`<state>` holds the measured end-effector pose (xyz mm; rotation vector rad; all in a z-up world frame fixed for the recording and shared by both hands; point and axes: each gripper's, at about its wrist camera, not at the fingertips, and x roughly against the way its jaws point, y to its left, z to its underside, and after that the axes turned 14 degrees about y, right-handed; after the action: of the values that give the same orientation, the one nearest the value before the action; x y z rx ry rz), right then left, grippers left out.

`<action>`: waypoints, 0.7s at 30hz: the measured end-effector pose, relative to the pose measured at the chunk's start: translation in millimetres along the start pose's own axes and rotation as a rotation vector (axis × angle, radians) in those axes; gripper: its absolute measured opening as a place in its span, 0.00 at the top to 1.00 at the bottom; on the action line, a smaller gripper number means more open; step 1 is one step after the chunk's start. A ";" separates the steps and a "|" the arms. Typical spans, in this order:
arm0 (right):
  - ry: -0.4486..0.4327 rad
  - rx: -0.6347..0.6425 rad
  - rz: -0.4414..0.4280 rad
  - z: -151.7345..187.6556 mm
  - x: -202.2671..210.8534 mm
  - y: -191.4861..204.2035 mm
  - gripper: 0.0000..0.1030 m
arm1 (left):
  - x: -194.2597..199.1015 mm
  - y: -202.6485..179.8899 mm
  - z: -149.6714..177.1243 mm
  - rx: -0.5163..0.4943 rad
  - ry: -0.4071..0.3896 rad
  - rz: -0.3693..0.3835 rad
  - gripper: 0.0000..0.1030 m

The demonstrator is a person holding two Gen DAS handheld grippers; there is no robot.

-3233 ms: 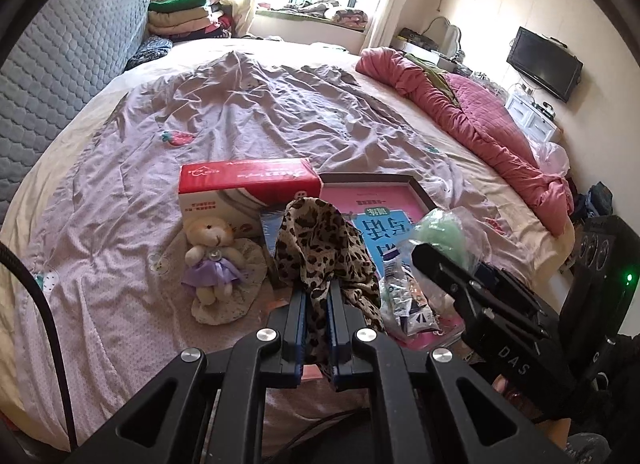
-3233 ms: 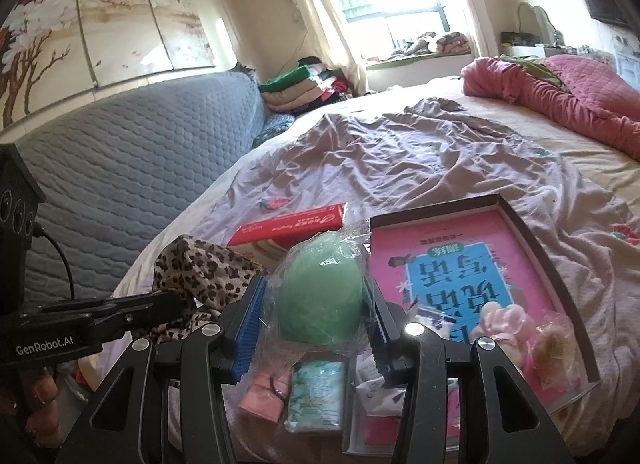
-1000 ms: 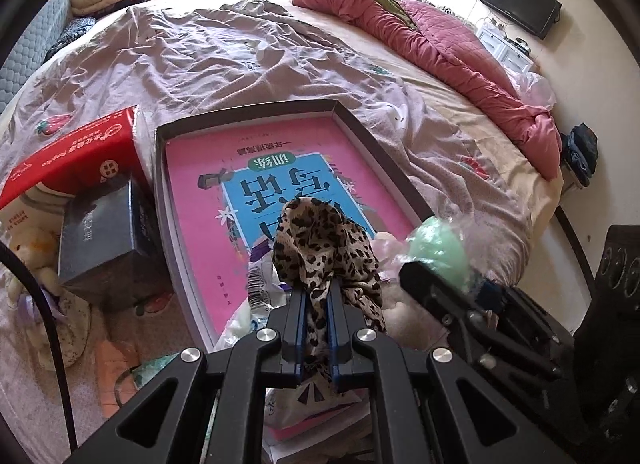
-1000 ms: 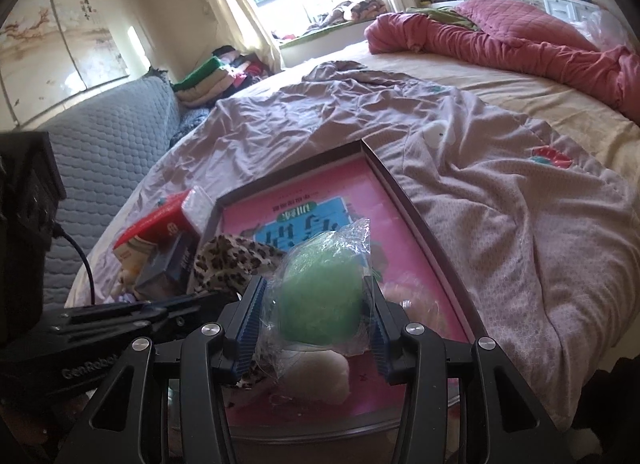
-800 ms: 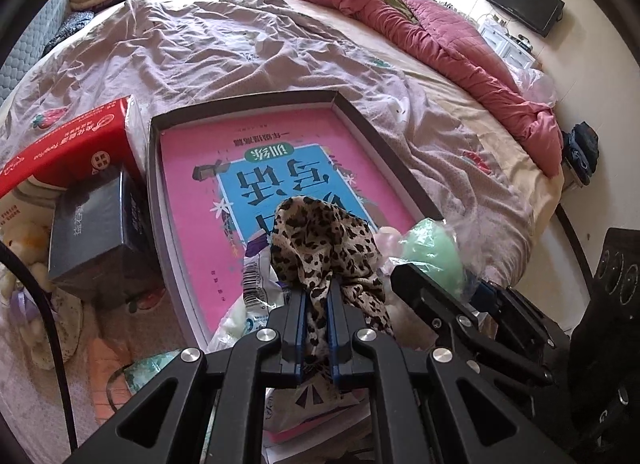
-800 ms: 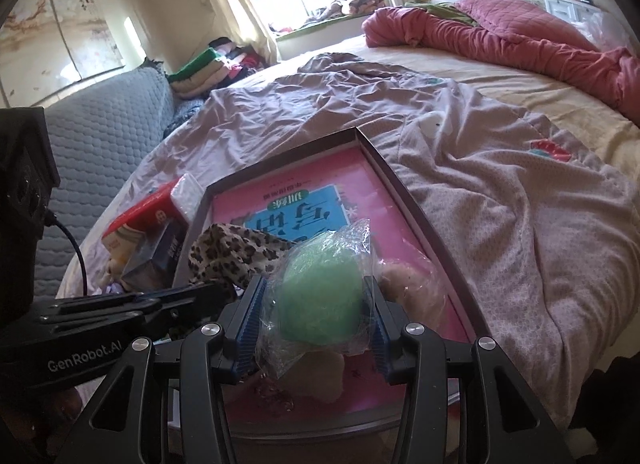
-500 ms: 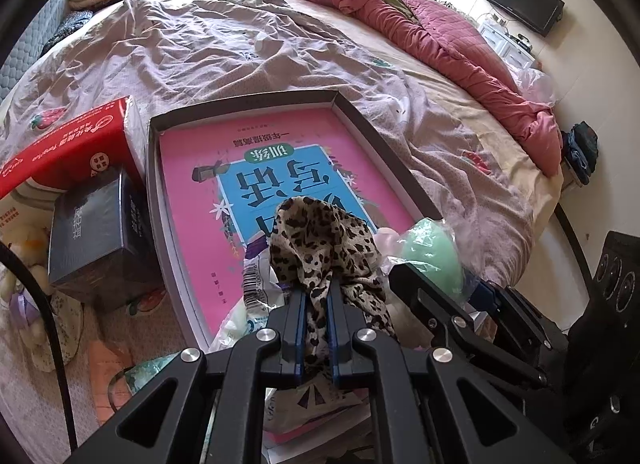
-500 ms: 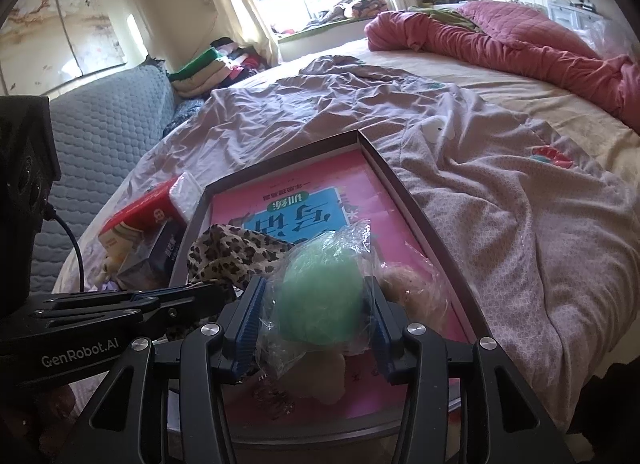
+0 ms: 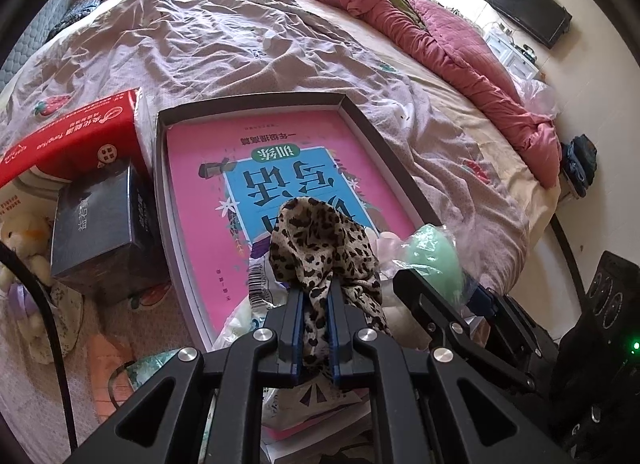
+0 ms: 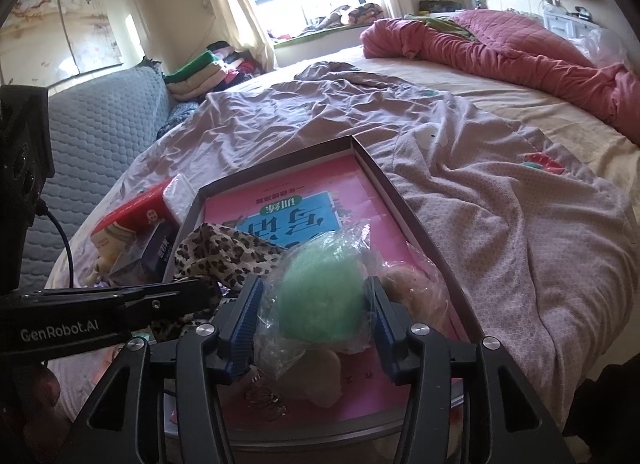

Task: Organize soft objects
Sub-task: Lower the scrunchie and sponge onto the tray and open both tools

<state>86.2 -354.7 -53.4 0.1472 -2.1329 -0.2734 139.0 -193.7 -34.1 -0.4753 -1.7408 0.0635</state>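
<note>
My left gripper (image 9: 314, 294) is shut on a leopard-print cloth (image 9: 320, 240), held above the near end of a shallow grey box (image 9: 384, 144) with a pink and blue book (image 9: 280, 172) lying in it. My right gripper (image 10: 314, 296) is shut on a green soft ball in a clear plastic bag (image 10: 320, 296), also above the box's near end (image 10: 424, 224). The cloth shows left of the ball in the right wrist view (image 10: 224, 248). Bagged pale soft items (image 10: 408, 284) lie in the box below the ball.
A red tissue box (image 9: 76, 136) and a dark box (image 9: 100, 224) sit left of the grey box. A small teddy bear (image 9: 20, 236) lies at the far left. A pink quilt (image 9: 460, 48) runs along the bed's right side. Folded clothes (image 10: 200, 72) are stacked by the grey headboard.
Both grippers have swung from the pile by the teddy bear to above the grey box, still holding the cloth and the bagged ball. Over the last half second they barely moved.
</note>
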 end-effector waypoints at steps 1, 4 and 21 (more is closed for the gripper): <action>0.000 -0.004 -0.003 -0.3 0.0 -0.9 0.46 | 0.2 0.7 0.4 0.001 0.001 0.004 0.90; 0.000 -0.008 -0.003 -0.7 0.9 -1.2 0.45 | -0.2 3.8 0.5 0.015 0.005 0.019 0.83; -0.001 -0.019 0.009 -0.3 3.7 0.8 0.40 | 31.1 24.3 13.7 0.077 -0.050 0.076 0.42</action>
<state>84.4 -354.7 -50.0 0.1268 -2.1311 -0.2886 128.2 -157.8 -15.7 -0.4873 -1.7621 0.1973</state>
